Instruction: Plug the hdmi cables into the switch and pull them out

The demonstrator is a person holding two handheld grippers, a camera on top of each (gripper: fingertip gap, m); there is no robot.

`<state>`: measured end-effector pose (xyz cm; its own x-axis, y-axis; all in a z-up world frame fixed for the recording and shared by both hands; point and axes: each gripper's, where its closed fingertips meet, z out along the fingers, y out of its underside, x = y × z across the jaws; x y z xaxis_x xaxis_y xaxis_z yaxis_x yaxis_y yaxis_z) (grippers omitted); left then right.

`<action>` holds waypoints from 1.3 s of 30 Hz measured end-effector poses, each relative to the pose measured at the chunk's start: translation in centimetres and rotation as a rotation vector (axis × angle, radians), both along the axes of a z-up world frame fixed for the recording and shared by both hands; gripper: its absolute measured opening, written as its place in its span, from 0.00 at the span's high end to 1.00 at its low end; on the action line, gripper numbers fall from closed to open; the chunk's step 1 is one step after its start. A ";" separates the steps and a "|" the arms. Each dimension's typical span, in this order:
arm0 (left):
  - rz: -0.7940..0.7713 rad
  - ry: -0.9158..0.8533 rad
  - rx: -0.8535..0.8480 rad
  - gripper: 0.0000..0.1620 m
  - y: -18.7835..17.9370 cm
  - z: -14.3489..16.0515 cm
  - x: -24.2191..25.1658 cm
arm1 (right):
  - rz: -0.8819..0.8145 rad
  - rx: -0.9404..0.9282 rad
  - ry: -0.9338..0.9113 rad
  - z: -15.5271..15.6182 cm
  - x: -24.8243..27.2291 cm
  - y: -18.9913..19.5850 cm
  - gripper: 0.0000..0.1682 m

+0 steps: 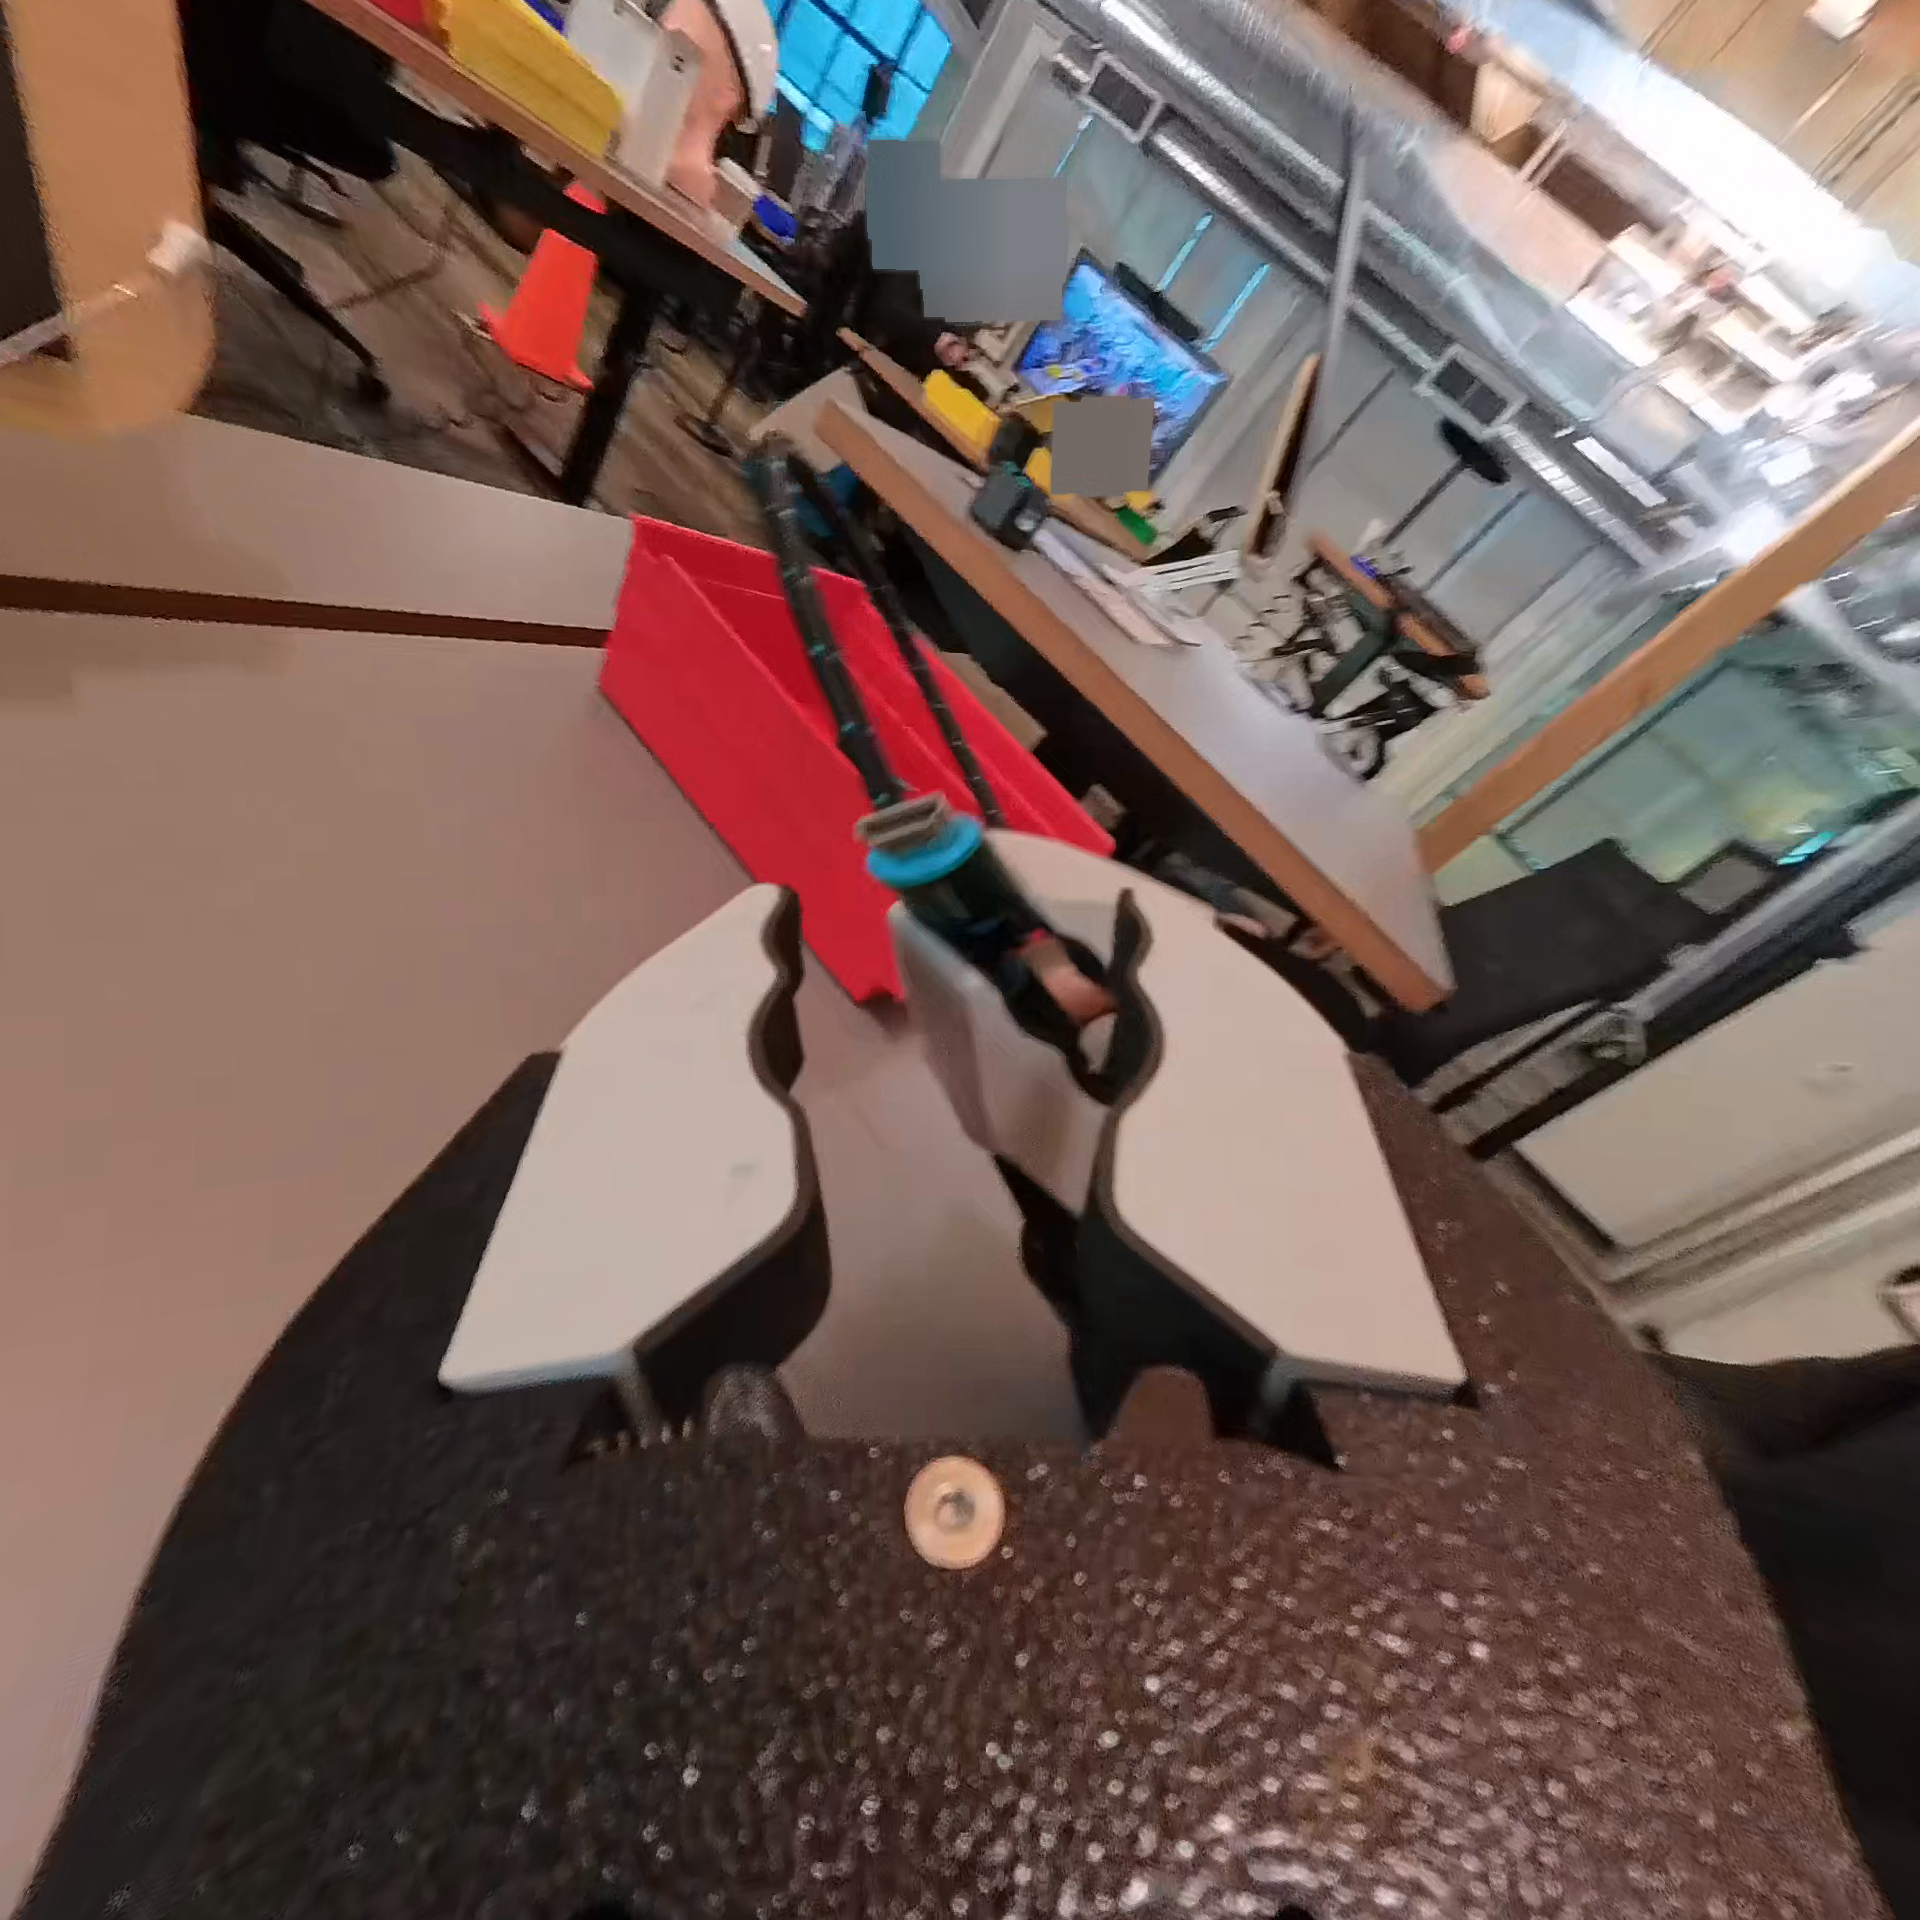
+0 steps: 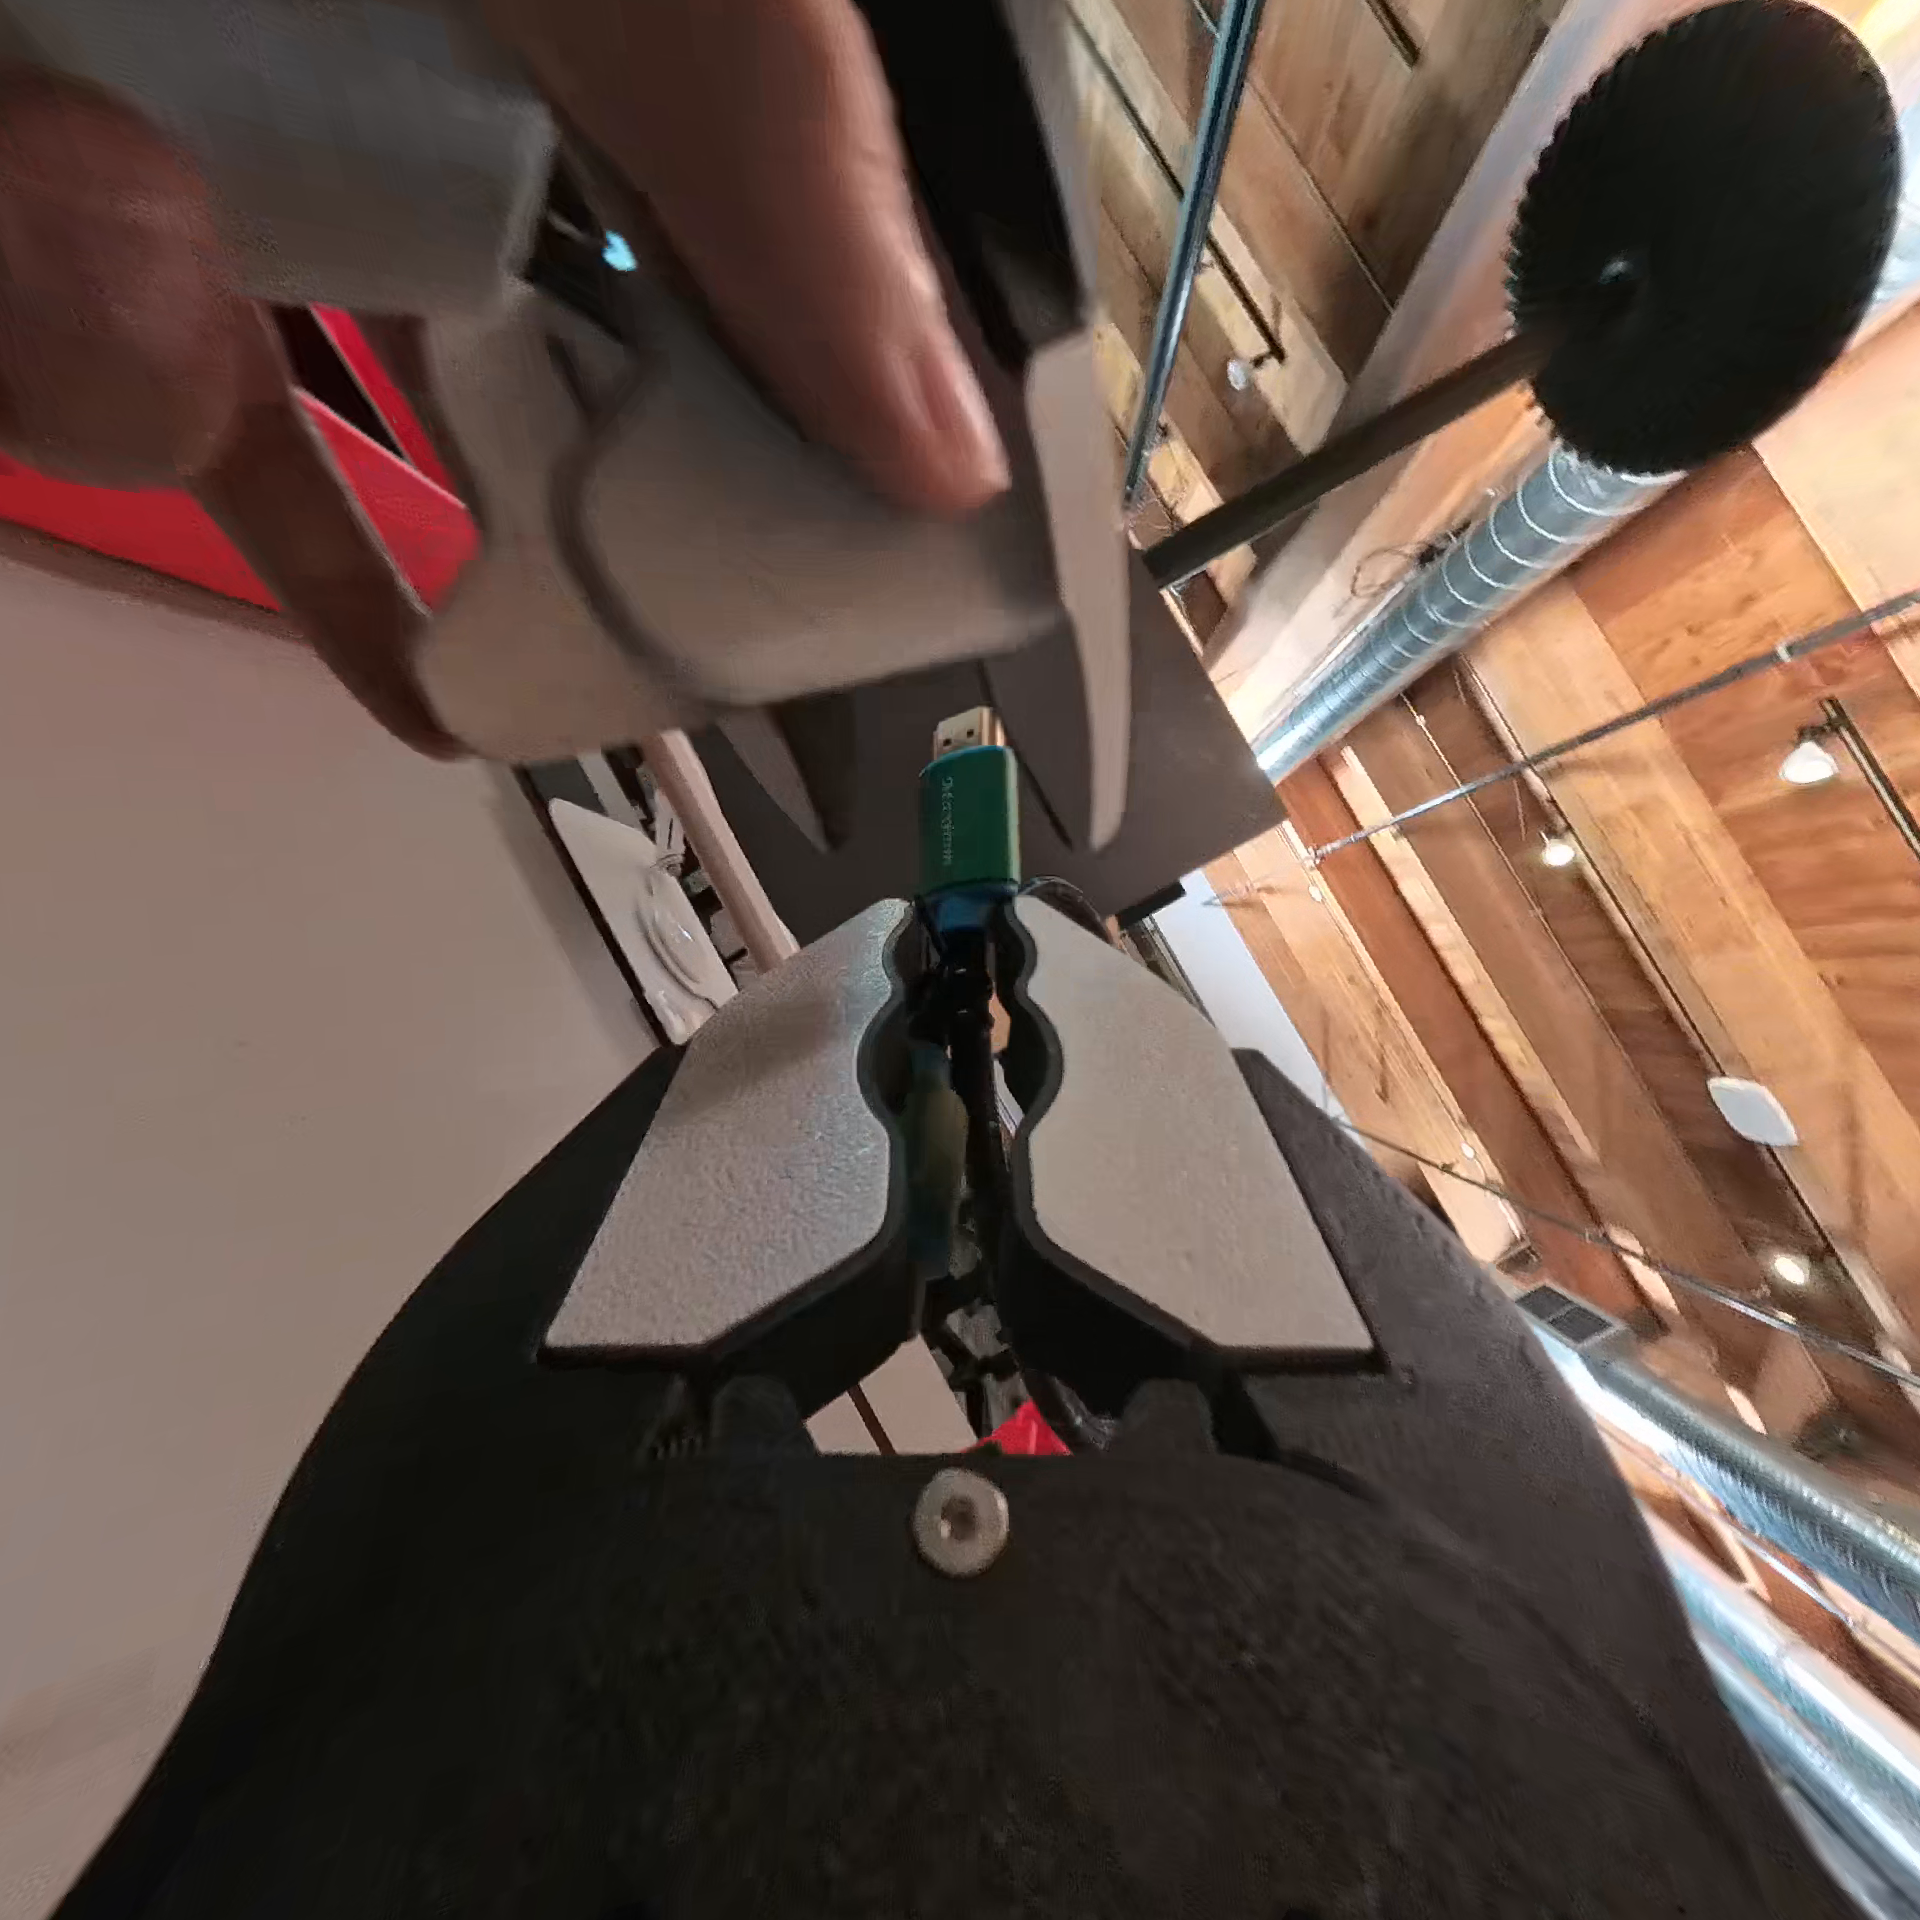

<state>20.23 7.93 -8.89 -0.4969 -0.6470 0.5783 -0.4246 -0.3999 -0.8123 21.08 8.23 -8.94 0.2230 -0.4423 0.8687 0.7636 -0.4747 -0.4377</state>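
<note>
My right gripper [image 2: 961, 920] is shut on an HDMI cable just behind its green plug [image 2: 966, 831]. The plug's metal tip sticks out forward. In the left wrist view the same plug [image 1: 920, 862] and one grey finger [image 1: 987, 1029] of the right gripper sit between the tips of my left gripper [image 1: 956, 920], which is open. The black cable [image 1: 831, 665] runs back over a red bin [image 1: 748, 707]. A hand [image 2: 810, 260] holds the left gripper's grey body [image 2: 779, 561] just ahead of the plug. No switch shows in either view.
The red bin stands on a grey table [image 1: 312, 831] near its far edge. An orange cone [image 1: 551, 312] is on the floor beyond. Another long table [image 1: 1143, 665] lies to the right, and a black case [image 1: 1662, 987] is close by. The right wrist view tilts up toward a ceiling duct [image 2: 1455, 592].
</note>
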 end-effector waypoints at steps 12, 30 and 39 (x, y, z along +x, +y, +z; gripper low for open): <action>-0.030 -0.126 -0.049 0.87 0.4 -0.8 0.7 | 0.120 -0.089 0.111 -2.0 -0.6 0.6 0.90; -0.458 -0.855 0.094 0.88 -0.3 1.7 -4.7 | 0.766 -0.015 1.209 -1.9 -5.2 -0.9 0.77; -0.513 -0.840 0.048 0.88 -1.2 0.5 -5.1 | 0.823 -0.037 1.217 -2.6 -6.1 0.1 0.91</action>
<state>15.16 6.74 -8.40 -0.9613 -0.2514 -0.1126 0.1852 -0.2871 -0.9398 15.02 8.29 -11.56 0.9820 0.1867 -0.0276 -0.0045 -0.1230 -0.9924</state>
